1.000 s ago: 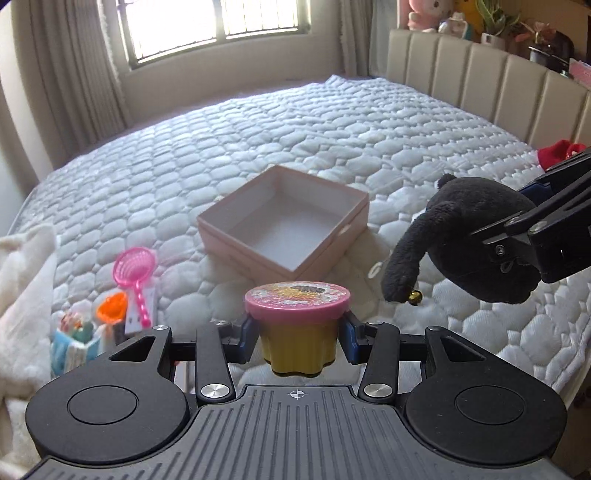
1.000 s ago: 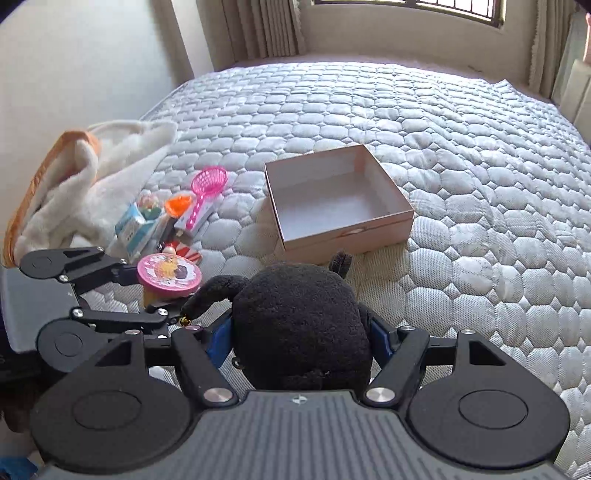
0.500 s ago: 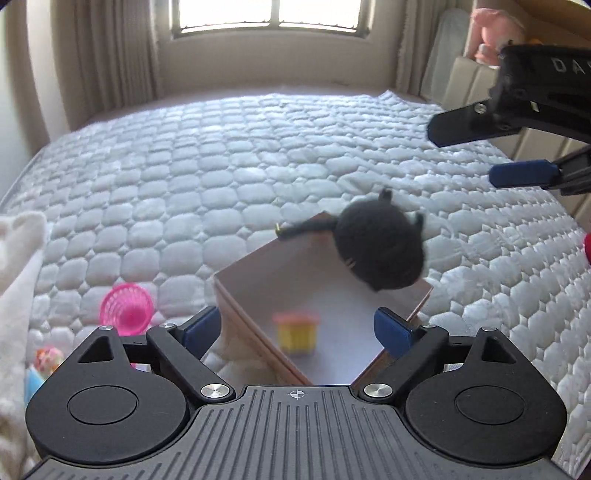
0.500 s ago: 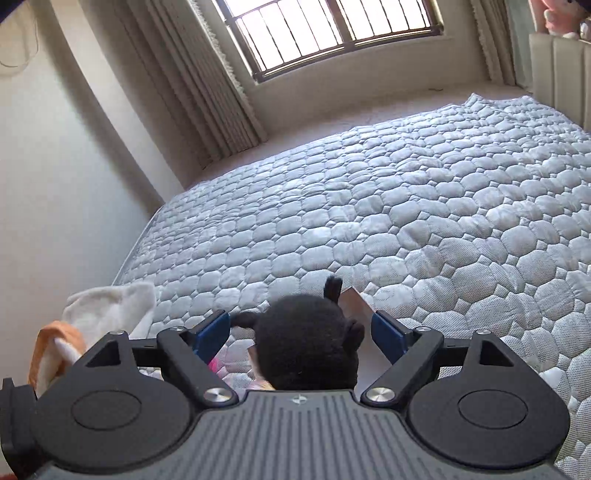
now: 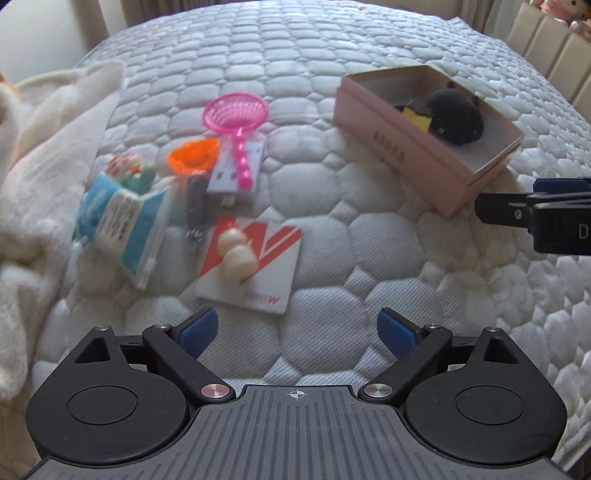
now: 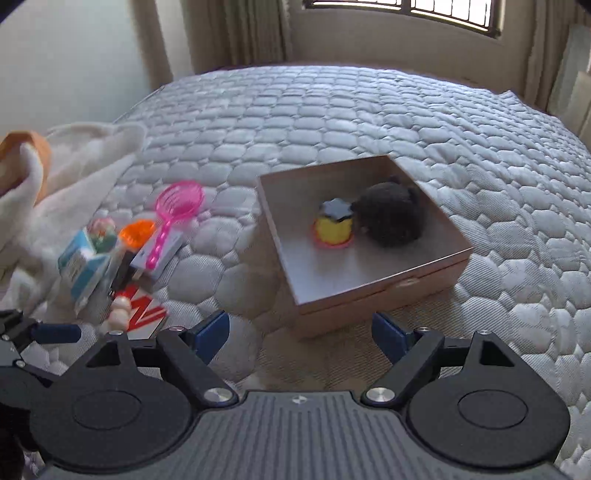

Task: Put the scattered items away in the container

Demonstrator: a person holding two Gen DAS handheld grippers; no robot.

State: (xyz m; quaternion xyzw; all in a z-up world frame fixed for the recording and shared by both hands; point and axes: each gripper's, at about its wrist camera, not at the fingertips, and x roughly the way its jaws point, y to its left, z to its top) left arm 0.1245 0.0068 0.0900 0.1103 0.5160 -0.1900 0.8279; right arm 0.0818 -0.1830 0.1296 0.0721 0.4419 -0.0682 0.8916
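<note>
The pink cardboard box (image 5: 399,147) (image 6: 369,306) sits on the quilted bed. In it a black plush toy (image 5: 456,114) (image 6: 391,218) lies beside an upturned yellow cup (image 5: 417,116) (image 6: 332,230). Left of the box lie a pink toy sieve (image 5: 236,110) (image 6: 179,201), an orange cup (image 5: 194,157), a blue-white packet (image 5: 122,218) (image 6: 83,266), and a red-white card (image 5: 266,266) with a cream figure (image 5: 236,251) on it. My left gripper (image 5: 297,325) hangs just short of the card, jaws opening and empty. My right gripper (image 6: 300,328) is open and empty before the box.
A fluffy white blanket (image 5: 44,147) (image 6: 74,162) is heaped along the bed's left side, next to the pile. A padded headboard (image 5: 554,48) runs at the far right. Curtains and a window (image 6: 406,11) stand beyond the bed.
Both grippers let go: the yellow cup and the black plush dropped into the box. Both then sank and drew back, the left swinging toward the scattered pile.
</note>
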